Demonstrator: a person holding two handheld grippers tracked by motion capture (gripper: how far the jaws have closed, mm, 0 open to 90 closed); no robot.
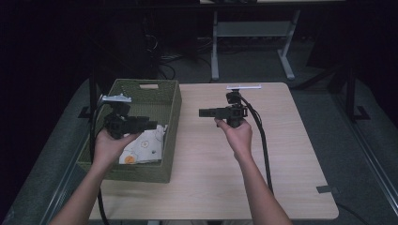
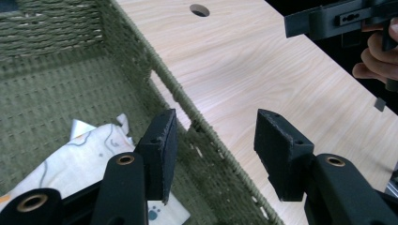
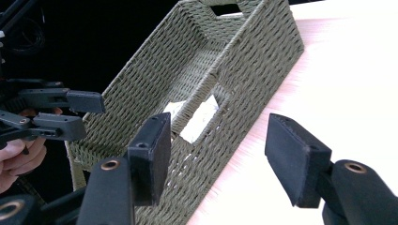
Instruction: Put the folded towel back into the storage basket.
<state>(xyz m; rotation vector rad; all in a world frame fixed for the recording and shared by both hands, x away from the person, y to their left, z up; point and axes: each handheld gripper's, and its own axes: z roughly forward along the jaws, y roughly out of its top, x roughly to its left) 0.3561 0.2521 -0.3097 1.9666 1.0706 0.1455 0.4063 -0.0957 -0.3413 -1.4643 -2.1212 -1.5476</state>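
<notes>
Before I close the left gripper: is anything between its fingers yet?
No: the left gripper has open fingers with only the olive-green woven basket's rim passing below the gap.

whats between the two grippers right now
The basket's near wall and a bare strip of tabletop lie between the left gripper and the right gripper, as the high view shows.

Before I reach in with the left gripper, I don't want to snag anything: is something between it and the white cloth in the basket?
Nothing visible does. The left gripper hangs open over the basket's table-side rim, one jaw inside it, one over the table. The white cloth lies on the basket floor beside the inner jaw, uncovered.
</notes>
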